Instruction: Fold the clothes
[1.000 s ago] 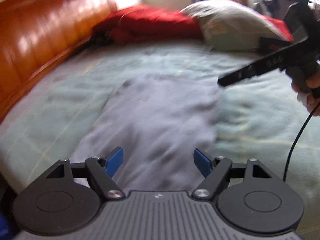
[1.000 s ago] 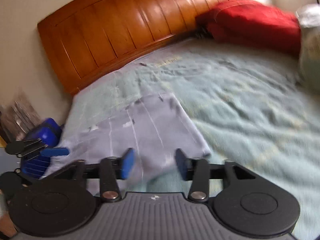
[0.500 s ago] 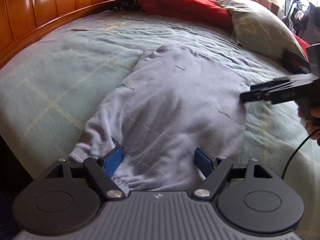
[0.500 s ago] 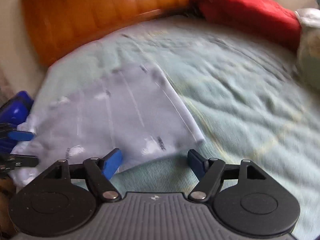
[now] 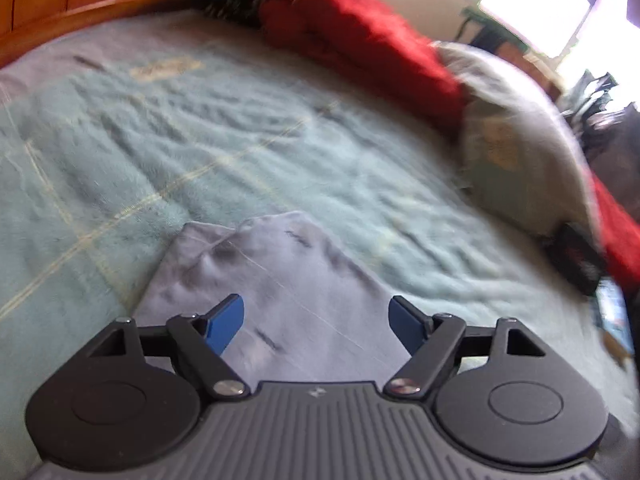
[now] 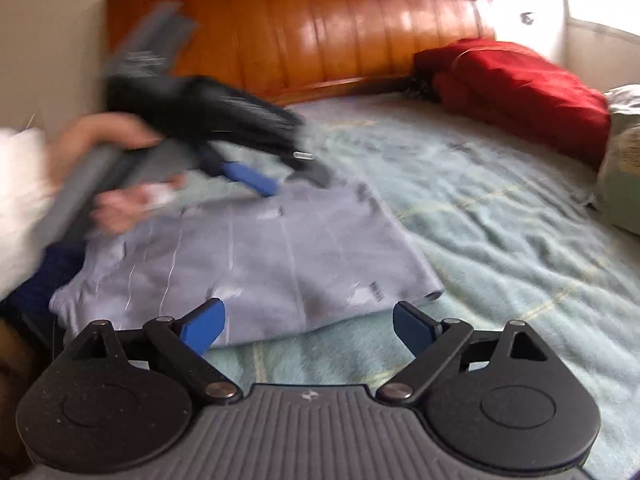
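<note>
A pale grey-lilac garment [image 6: 260, 264] lies folded flat on the bed, near its left edge. In the right wrist view my right gripper [image 6: 308, 326] hovers at the garment's near edge. Its jaws are opening wide, with only the hem and bedcover behind them and nothing pressed. My left gripper [image 6: 288, 178] shows blurred in that view over the garment's far edge, held by a hand [image 6: 116, 208]. In the left wrist view the left gripper [image 5: 316, 322] stands open just above the garment [image 5: 288, 280], whose far corner points away. Nothing is gripped.
A pale green bedcover [image 5: 240, 140] spreads across the bed. A wooden headboard [image 6: 320, 36] runs along the back. A red blanket [image 6: 520, 84] and a grey pillow [image 5: 516, 160] lie at the far right. A white sleeve [image 6: 20, 200] is at the left.
The left gripper has swept across the garment to its far end and rolled, still open. The right gripper's jaws have spread much wider and stand back at the near hem.
</note>
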`<state>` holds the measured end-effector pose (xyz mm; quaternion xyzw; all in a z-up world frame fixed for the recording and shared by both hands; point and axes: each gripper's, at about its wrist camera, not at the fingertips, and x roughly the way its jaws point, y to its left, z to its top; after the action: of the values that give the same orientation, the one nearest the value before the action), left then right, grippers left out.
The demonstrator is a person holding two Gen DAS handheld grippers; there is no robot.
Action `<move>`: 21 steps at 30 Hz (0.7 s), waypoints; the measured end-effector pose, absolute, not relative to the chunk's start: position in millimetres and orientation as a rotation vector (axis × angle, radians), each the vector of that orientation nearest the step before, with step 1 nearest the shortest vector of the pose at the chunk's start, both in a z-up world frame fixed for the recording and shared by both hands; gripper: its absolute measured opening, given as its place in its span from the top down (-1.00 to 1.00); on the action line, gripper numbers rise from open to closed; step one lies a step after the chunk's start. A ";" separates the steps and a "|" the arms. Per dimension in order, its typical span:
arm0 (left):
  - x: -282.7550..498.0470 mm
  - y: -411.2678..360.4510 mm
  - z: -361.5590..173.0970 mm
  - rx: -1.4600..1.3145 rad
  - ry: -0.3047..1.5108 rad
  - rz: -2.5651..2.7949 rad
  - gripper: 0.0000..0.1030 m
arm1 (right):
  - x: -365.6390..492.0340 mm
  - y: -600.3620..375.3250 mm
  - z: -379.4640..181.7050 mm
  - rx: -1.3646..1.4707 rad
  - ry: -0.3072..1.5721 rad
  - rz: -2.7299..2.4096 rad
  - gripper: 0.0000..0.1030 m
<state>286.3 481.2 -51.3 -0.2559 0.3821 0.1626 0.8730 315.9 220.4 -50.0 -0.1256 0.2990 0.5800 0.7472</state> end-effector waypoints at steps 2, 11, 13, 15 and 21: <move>296.2 488.2 -60.3 -0.527 0.788 0.374 -0.55 | 318.8 220.4 -50.5 -0.268 0.680 1.282 -0.83; 260.5 472.3 -25.7 -0.459 0.843 0.379 -0.57 | 323.5 210.7 -42.2 -0.204 0.717 1.310 -0.92; 235.5 468.1 -20.9 -0.476 0.860 0.365 -0.60 | 322.2 207.7 -38.4 -0.184 0.723 1.333 -0.97; 210.0 468.2 -23.9 -0.512 0.863 0.365 -0.61 | 320.7 205.7 -34.3 -0.162 0.731 1.360 -0.99; 172.3 495.5 -49.6 -0.625 0.784 0.513 -0.60 | 318.4 202.9 -28.1 -0.118 0.750 1.397 -1.00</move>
<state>172.3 495.5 -49.6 -0.2964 0.3714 0.2433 0.8456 318.4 202.9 -28.1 -0.0528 0.3368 0.6272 0.7003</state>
